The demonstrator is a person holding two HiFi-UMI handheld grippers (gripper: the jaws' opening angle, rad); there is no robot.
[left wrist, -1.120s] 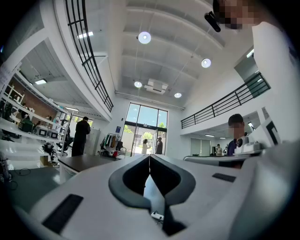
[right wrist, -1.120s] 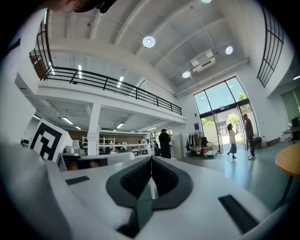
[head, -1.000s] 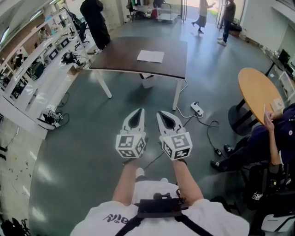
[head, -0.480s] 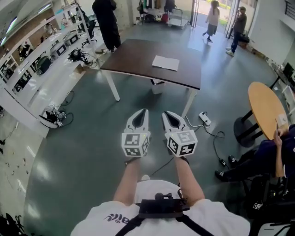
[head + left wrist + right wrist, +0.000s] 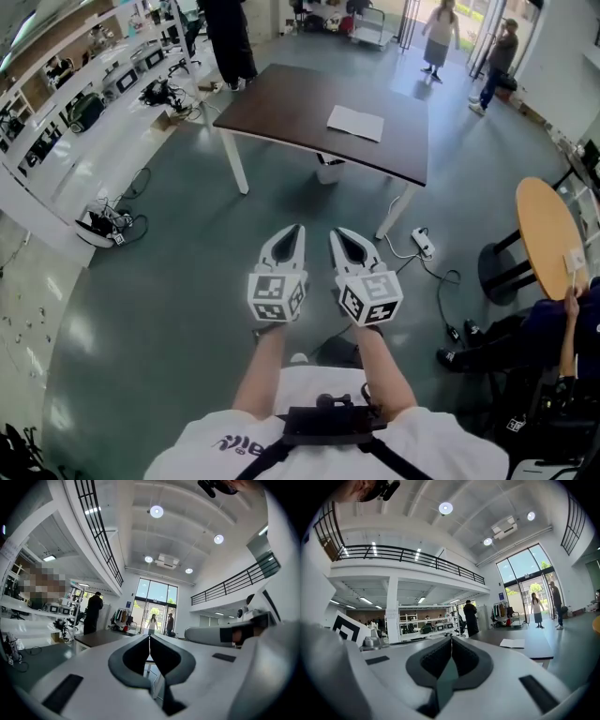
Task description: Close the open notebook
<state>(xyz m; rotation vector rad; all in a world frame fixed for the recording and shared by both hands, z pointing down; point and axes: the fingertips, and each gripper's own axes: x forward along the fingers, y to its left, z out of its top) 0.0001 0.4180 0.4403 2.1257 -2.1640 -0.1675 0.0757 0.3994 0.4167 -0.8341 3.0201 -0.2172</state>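
1. notebook (image 5: 355, 123) — white, lying open and flat on the dark table (image 5: 281, 98), toward its right half; nothing touches it. in the right gripper view the notebook (image 5: 513, 643) reads as a pale sheet on the tabletop.
2. dark table: white legs, standing on the grey floor well ahead of both grippers. a small white bin (image 5: 328, 172) stands beneath it.
3. left gripper (image 5: 297, 230): held level above the floor, aimed toward the table and well apart from the notebook. its own view shows the jaws pressed together, nothing between them.
4. right gripper (image 5: 336, 232) — just beside the left one, likewise level and aimed at the table. jaws closed tip to tip, empty.
5. power strip (image 5: 422, 243): on the floor near the table's near right leg, with a cable trailing from it.
6. round wooden table (image 5: 548, 230): at the right edge of the head view, with a seated person (image 5: 553, 328) beside it.
7. standing person (image 5: 230, 37): dark clothes, at the table's far left corner.
8. two people (image 5: 441, 28): near the glazed doorway beyond the table.
9. white workbench (image 5: 56, 141): along the left wall, loaded with equipment.
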